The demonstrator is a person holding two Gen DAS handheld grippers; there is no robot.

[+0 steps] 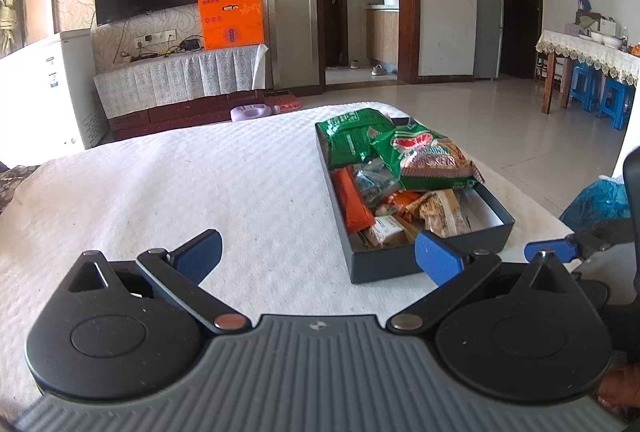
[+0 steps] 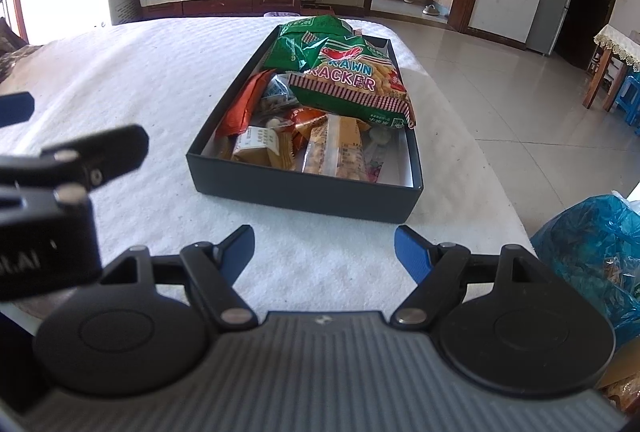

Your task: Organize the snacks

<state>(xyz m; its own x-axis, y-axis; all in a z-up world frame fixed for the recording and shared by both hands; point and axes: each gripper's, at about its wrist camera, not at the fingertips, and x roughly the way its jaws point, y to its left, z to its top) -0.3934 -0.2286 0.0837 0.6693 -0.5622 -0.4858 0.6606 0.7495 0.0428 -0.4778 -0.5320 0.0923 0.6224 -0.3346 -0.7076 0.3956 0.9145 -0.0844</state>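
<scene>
The snacks (image 2: 316,112) lie heaped in a dark shallow box (image 2: 304,194) that sits on the white cloth (image 2: 140,72) in the middle of the right wrist view. The right claw (image 2: 324,252), at the bottom of that frame, has its blue fingers spread wide with nothing between them, just short of the box's near wall. The left claw (image 1: 318,258), low in the left wrist view, is spread just as wide and empty; its right finger overlaps the box's (image 1: 384,266) near corner in the picture, though contact cannot be told. Inside the box, a green prawn cracker bag (image 2: 352,80) rests on top at the far end, with an orange packet (image 2: 240,108) along the left wall and small tan packets (image 2: 332,148) at the near end. A blue plastic bag (image 2: 592,248) sits at the right edge of the frame, beside the cloth.
</scene>
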